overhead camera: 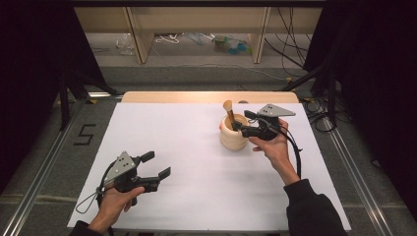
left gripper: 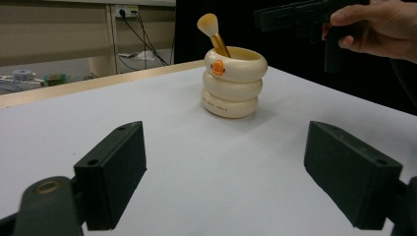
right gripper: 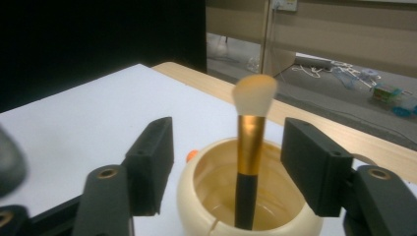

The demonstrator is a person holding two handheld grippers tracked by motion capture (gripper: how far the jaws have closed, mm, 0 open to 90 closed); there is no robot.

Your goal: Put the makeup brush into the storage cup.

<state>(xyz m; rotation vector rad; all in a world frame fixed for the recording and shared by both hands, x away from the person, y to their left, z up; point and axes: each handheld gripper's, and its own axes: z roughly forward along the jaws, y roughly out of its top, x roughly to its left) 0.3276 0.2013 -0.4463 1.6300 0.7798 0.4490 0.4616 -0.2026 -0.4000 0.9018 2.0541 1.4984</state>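
A cream ring-stacked cup [overhead camera: 233,132] with an orange duck beak [left gripper: 218,67] stands right of centre on the white table. A makeup brush [overhead camera: 228,110] with a gold ferrule and pale bristles leans upright inside it. My right gripper [overhead camera: 242,121] hovers at the cup's rim, held in a hand from the right. In the right gripper view its jaws [right gripper: 228,162] stand open on either side of the brush [right gripper: 252,137], and the pads do not touch it. My left gripper [overhead camera: 156,164] rests open and empty at the near left, facing the cup [left gripper: 231,83].
A white sheet [overhead camera: 196,167] covers the table, and a bare wooden strip [overhead camera: 206,97] runs along its far edge. Metal rails [overhead camera: 44,167] run beside the table. Behind it are wooden shelf legs, cables and small clutter [overhead camera: 228,44] on the floor.
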